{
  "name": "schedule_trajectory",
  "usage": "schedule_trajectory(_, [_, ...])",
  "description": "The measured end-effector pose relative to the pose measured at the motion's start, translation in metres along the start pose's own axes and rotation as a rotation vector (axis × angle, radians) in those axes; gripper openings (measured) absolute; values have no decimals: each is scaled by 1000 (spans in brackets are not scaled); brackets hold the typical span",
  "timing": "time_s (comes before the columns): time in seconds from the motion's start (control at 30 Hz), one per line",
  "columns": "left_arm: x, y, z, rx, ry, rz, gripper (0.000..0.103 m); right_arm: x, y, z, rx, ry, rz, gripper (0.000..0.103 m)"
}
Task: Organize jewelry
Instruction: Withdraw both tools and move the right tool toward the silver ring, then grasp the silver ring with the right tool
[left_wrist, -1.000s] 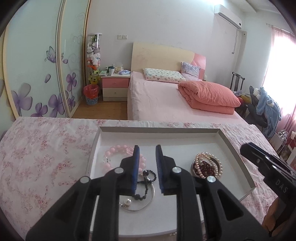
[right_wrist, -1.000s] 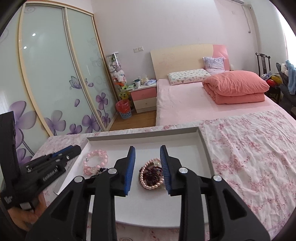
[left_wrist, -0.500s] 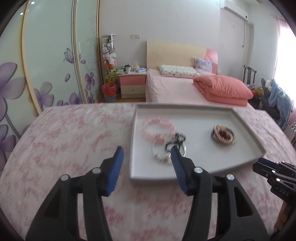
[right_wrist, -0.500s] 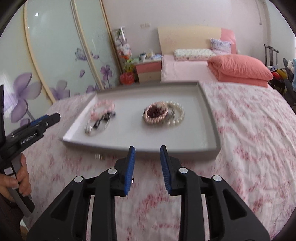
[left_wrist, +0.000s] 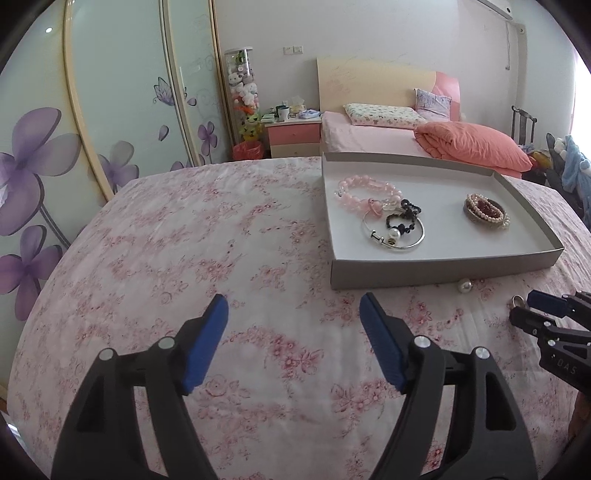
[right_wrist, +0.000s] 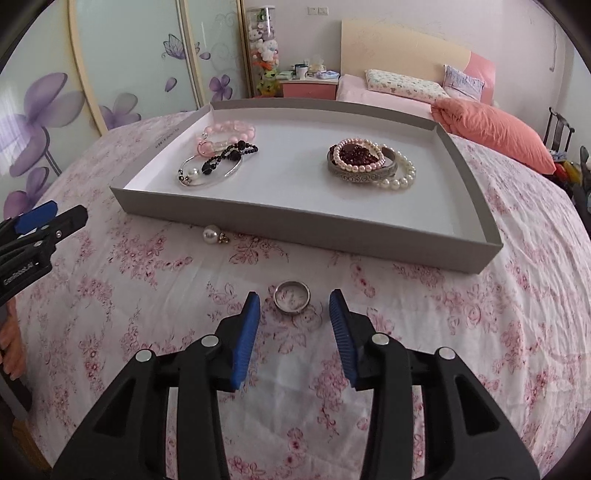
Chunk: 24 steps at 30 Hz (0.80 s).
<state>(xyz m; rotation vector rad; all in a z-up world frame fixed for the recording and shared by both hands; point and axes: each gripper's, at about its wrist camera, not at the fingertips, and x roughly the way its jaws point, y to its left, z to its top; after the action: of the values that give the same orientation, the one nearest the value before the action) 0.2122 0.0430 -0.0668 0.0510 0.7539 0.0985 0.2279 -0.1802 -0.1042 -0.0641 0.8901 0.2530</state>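
A: Item one, nearest: right gripper (right_wrist: 294, 312), jaws spread either side of the silver ring (right_wrist: 291, 297) lying short of the grey tray (right_wrist: 303, 221). Risk?

B: Thin smooth band on soft floral cloth (right_wrist: 480, 332) (may skid or tip).

A: Pearl charm (right_wrist: 211, 234), touching the tray's front wall: round, rolls. Left gripper (left_wrist: 293, 314) spread, empty.

B: Inside the tray: beaded bracelets, bangles.

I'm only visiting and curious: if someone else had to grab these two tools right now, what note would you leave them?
Left gripper: open, empty, hovering over the floral cloth.
Right gripper: open, empty, fingers straddling the silver ring on the cloth.
Done: pink bead bracelet, silver bangle, pearl strands lie in the grey tray.
Left: ring, then the loose pearl pendant lying outside the tray's front wall.
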Motion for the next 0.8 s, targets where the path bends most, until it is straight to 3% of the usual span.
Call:
schedule_trajectory(0.27, [1,-7,-1,10,9,-8,73,2,5,2,-17,-12,-13,31])
schedule_trajectory(0.6, [4,-18,-4,24,26,-19,76,3,5,2,-14,-16,-9,30])
schedule_trajectory(0.67, [4,-21,-4,26,29,-23,76,2,4,1,-12,-17,-8,23])
schedule_trajectory(0.8, [3,-29,-3,37,35,-41,76,-1,1,-2,-13,-17,-18,23])
